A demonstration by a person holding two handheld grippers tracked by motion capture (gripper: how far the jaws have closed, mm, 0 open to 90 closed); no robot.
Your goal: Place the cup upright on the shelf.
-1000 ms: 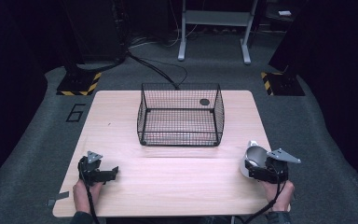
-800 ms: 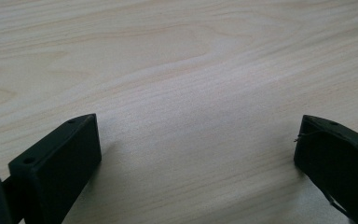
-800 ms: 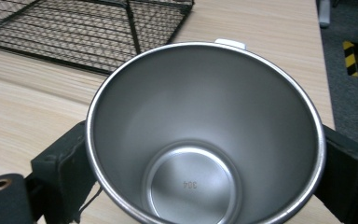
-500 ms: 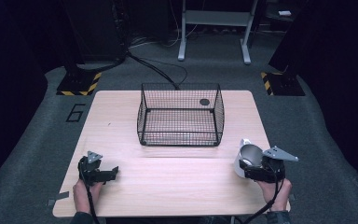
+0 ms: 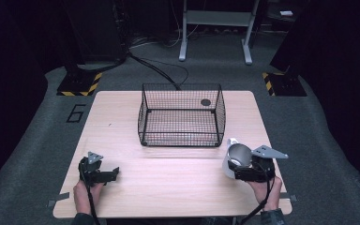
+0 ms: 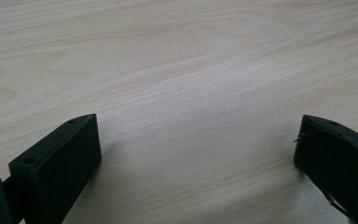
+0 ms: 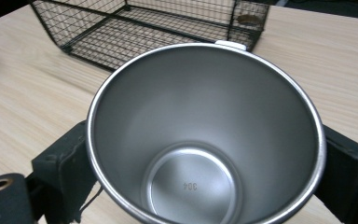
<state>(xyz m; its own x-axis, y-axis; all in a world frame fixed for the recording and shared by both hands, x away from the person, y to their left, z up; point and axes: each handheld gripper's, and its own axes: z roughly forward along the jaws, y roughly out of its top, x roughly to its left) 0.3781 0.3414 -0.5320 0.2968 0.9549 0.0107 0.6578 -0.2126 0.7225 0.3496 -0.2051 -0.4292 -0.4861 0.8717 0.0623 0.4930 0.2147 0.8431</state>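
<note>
1. Over on the near right of the bench (image 5: 122, 117), the right gripper (image 5: 243, 172) has its jaws pinching a steel cup (image 5: 236, 157), one jaw on each side of the wall.
2. Compared with a second ago, the cup has swung: it was sitting just off the gripper toward the bench's right edge, and now it is tipped with its mouth turned inward, closer to the wire basket (image 5: 182, 117).
3. In the right gripper view, we look straight into the cup (image 7: 205, 135), shiny and empty, with "304" stamped in its floor and a small white tab at its far rim.
4. The wire basket (image 7: 144, 23) stands just beyond the cup, apart from it, in the middle of the bench, with a small dark round disc (image 5: 206, 102) at its far right corner.
5. The left gripper (image 5: 104, 174) hasn't budged, still parked at the near left, jaws spread wide over bare wood in the left gripper view (image 6: 198, 140) and holding nothing.
6. The basket has stayed put too.
</note>
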